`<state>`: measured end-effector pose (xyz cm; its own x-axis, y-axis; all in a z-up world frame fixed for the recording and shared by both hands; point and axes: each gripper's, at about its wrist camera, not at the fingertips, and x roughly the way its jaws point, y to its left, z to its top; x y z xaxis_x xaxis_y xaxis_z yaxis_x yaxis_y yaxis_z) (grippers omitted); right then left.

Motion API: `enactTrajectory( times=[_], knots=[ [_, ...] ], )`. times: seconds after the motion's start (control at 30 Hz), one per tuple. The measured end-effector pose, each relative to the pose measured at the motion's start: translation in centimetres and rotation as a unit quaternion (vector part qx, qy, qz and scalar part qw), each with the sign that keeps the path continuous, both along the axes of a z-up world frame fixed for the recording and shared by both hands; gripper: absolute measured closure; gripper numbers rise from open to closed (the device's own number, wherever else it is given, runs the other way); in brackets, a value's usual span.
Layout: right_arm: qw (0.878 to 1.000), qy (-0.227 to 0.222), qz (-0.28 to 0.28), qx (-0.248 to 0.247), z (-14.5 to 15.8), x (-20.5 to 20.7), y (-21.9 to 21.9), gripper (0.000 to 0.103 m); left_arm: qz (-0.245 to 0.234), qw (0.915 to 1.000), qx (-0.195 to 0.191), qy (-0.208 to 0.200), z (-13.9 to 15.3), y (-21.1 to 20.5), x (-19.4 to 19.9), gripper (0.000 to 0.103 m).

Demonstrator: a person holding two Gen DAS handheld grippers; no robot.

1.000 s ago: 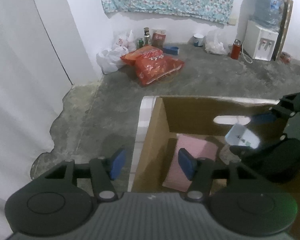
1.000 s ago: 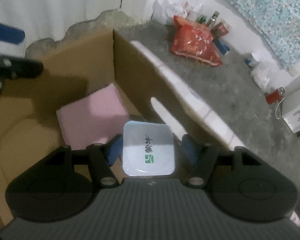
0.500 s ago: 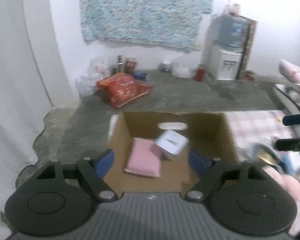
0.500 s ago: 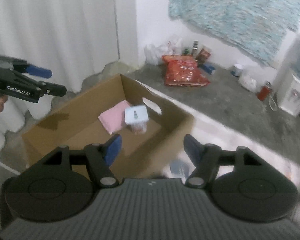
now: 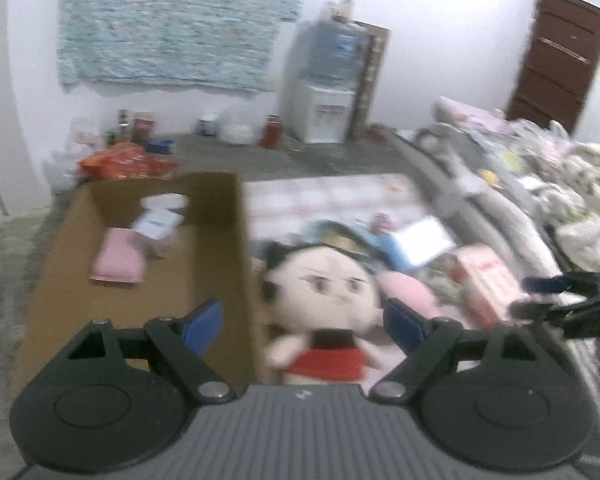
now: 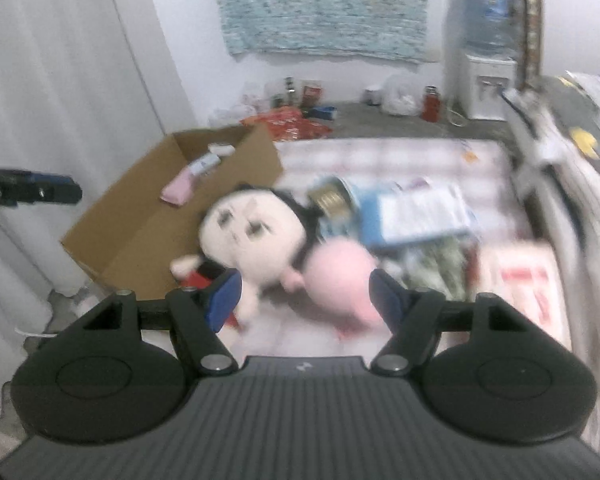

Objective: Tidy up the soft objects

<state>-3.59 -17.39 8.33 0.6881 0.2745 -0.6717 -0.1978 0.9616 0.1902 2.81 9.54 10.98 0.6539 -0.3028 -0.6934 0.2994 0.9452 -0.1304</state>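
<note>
- Left gripper (image 5: 302, 320) is spread wide and holds nothing; it hangs above the doll (image 5: 324, 292), near the box (image 5: 220, 216) wall.
- Right gripper (image 6: 302, 294) is also spread wide and empty, over the doll and the pink plush (image 6: 340, 276).
- The doll lies face up on the patterned mat (image 6: 380, 156), just beside the box, touching the pink plush.
- Inside the box lie a pink pad (image 5: 118, 258) and a white pack (image 5: 158, 222), touching each other.
- More packets (image 6: 416, 210) sit on the mat behind the doll; blur hides their detail.
- A water dispenser (image 5: 328, 92) stands against the far wall.
</note>
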Motion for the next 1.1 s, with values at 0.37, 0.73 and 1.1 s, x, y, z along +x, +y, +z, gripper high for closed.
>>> enactTrajectory(
  times=[0.37,0.73,1.1],
  knots=[
    [0.999,-0.011,0.008,-0.032,-5.7,-0.3,-0.2,0.018,-0.058,0.9979,0.027,0.003,-5.8,-11.8,0.3,0.016],
    [0.989,-0.03,0.077,-0.124,-11.1,7.5,3.3,0.014,-0.043,0.9966,0.07,0.011,-10.4,-15.8,4.6,0.032],
    [0.963,-0.059,0.14,-0.225,-14.9,11.2,7.2,0.012,-0.051,0.9979,0.039,0.002,-10.7,-15.1,5.4,0.024]
  ],
)
